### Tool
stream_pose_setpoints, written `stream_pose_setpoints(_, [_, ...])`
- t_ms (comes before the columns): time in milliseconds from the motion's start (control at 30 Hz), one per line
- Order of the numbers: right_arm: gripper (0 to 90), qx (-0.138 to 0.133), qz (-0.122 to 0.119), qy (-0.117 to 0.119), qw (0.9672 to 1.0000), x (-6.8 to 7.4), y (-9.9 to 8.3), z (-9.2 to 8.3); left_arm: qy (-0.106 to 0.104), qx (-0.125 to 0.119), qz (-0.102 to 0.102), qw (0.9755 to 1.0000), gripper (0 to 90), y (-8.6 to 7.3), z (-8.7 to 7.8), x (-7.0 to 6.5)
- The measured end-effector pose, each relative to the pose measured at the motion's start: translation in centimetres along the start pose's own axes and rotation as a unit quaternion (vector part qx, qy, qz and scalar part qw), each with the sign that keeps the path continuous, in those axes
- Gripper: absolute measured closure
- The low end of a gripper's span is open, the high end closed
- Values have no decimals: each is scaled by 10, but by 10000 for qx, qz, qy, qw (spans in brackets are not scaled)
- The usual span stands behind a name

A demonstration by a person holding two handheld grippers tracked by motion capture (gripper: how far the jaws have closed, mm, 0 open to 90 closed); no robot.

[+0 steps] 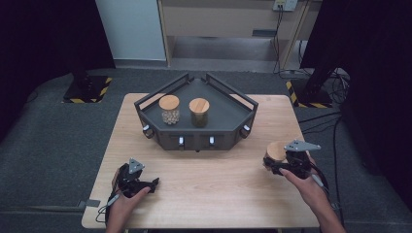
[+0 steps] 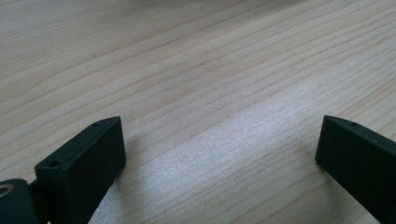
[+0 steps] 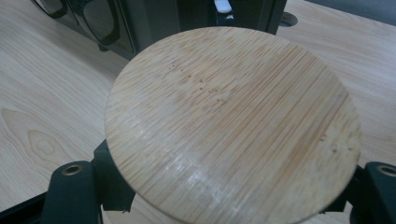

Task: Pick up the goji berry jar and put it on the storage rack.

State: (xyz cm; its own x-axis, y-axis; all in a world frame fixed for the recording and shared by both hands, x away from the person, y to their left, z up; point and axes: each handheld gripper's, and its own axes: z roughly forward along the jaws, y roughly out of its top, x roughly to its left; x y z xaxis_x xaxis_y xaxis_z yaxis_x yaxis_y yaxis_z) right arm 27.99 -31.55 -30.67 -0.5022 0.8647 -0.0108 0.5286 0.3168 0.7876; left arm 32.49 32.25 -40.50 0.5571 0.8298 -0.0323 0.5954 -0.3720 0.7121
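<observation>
Right tool grips a jar under its round bamboo lid

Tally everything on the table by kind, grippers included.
Jars with wooden lids: 3 (one of pale beans, one dark, one held)
Dark tray: 1
Grippers: 2 (left, right)
Total: 6

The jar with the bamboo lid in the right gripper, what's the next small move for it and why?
Probably carry the jar toward the dark tray and aim for its bare right part. The right gripper is shut on the jar beside the table's right edge, two similar lidded jars already stand in the tray, and the left gripper rests open, holding nothing.
</observation>
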Motion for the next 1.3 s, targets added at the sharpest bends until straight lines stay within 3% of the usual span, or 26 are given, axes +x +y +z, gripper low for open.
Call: stream_pose_setpoints(1300, [264, 39, -345, 271, 9990, 10, 87, 9, -15, 3, 1, 10000, 0, 0, 0, 1])
